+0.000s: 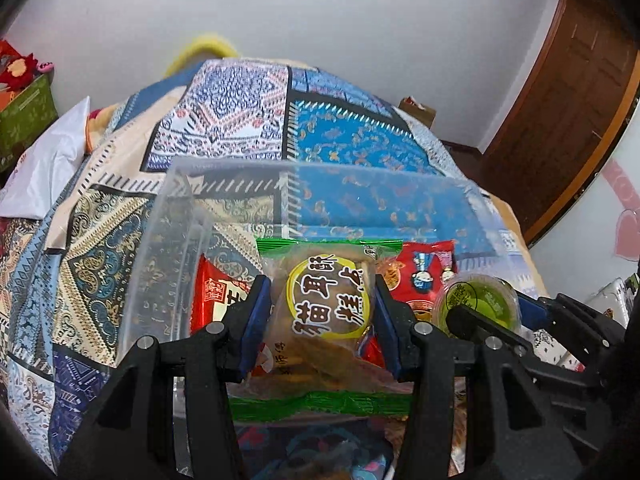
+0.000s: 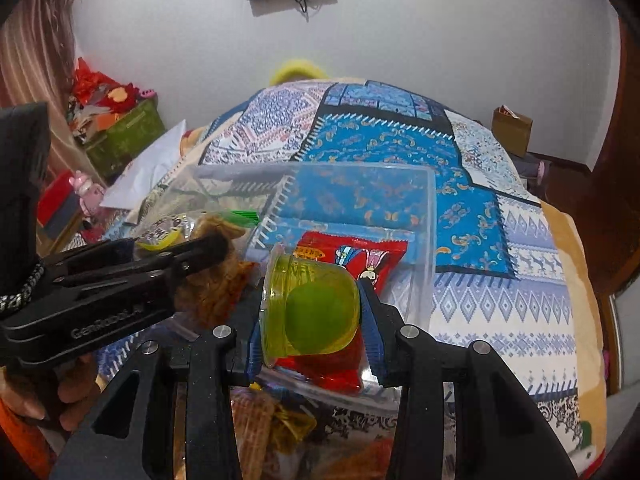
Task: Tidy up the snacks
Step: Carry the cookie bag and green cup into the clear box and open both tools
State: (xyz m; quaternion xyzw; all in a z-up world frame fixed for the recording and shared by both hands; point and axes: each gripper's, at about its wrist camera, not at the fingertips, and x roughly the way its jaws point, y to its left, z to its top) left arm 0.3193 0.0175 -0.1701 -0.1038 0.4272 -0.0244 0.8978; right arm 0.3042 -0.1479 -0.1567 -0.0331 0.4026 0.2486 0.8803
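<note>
A clear plastic bin [image 1: 176, 240] [image 2: 430, 216] stands on a patterned bedspread. My left gripper [image 1: 322, 316] is shut on a clear snack pack with green ends and a yellow label [image 1: 328, 308], held over the bin. My right gripper [image 2: 314, 312] is shut on a small green jelly cup [image 2: 316, 308], also over the bin; the cup shows in the left wrist view [image 1: 478, 304]. Red snack packs [image 1: 420, 276] [image 2: 356, 256] lie in the bin. The left gripper shows at the left of the right wrist view [image 2: 120, 276].
The bedspread [image 1: 340, 140] [image 2: 500, 280] stretches beyond the bin. More loose snacks [image 2: 272, 424] lie below the grippers. A white pillow [image 1: 48, 168], a green box [image 2: 124, 140], a brown door [image 1: 568, 92] and a paper bag [image 2: 512, 128] surround the bed.
</note>
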